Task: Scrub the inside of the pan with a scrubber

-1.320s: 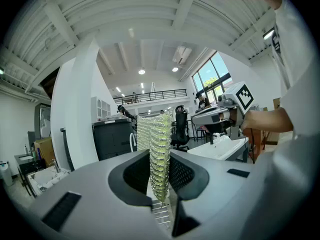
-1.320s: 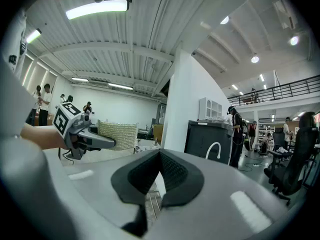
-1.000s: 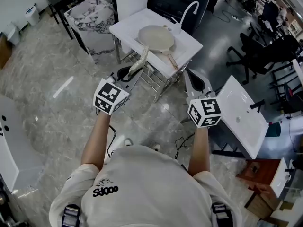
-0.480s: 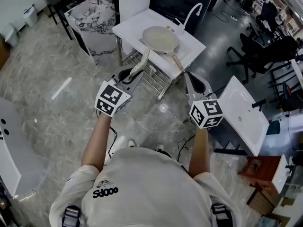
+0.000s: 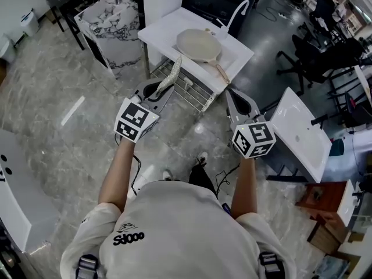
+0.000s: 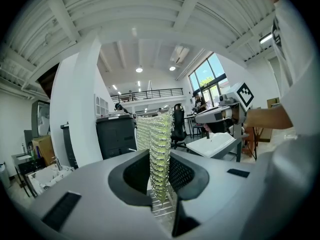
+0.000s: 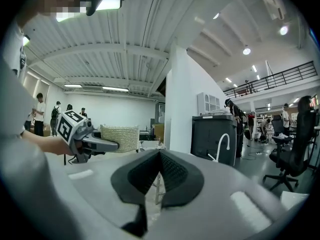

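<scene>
Both grippers are held in the air in front of the person, well apart from the work place. In the left gripper view the left gripper (image 5: 158, 90) has its jaws clenched on the lower end of the scrubber (image 5: 171, 75); the right gripper (image 5: 231, 95) has its 2 jaws pressed together with nothing between them. Ahead, in the head view, stands a white sink counter (image 5: 163, 34) with a curved faucet (image 5: 235, 13) at its far edge, and a wire rack (image 5: 189, 89) is under it. The pan (image 5: 199, 45) lies flat on this counter, its inside facing up and its handle (image 5: 220, 70) pointing toward the right gripper. The scrubber stands up from the left jaws as a long, pale, knitted mesh strip and is not touching the pan. I judge it light and soft, so it will bend under pressure; a hold nearer its middle would give firmer strokes. The pan looks stiff and smooth, and it may slide on the glossy counter, so the right gripper should probably take the handle to steady it before scrubbing begins.
</scene>
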`<state>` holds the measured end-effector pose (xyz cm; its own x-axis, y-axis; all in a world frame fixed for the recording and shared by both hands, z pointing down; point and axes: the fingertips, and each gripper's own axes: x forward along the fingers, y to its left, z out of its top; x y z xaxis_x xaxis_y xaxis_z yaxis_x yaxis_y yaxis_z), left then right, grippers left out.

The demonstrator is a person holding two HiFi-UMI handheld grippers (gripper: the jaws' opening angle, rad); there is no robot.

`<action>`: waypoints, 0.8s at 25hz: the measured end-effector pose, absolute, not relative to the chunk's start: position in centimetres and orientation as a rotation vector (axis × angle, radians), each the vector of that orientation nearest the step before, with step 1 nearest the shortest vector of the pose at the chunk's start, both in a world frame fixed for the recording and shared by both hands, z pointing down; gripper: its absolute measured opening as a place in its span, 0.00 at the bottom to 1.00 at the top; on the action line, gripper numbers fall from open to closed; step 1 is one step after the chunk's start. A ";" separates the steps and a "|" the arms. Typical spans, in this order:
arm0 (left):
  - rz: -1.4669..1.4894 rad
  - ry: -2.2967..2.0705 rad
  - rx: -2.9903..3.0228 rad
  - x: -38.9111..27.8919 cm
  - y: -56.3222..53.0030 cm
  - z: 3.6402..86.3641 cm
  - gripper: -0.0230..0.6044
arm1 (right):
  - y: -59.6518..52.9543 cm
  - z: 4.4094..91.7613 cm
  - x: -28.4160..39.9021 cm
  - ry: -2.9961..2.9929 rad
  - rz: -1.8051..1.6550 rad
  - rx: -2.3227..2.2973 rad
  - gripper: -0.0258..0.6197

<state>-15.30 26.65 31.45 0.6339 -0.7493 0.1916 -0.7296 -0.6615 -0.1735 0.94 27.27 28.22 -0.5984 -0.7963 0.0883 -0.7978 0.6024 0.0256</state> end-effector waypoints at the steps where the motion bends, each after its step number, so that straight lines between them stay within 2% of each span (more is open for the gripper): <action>1: -0.379 1.257 -2.767 -15.5 26.3 31.5 0.14 | 27.1 28.1 0.6 -2.731 0.010 1.355 0.05; 10: -0.396 1.275 -2.751 -15.8 23.3 32.0 0.14 | 23.8 27.9 0.2 -2.751 -0.008 1.336 0.05; 20: -0.429 1.327 -2.735 -13.7 14.5 33.6 0.14 | 14.3 29.3 3.8 -2.771 0.035 1.365 0.05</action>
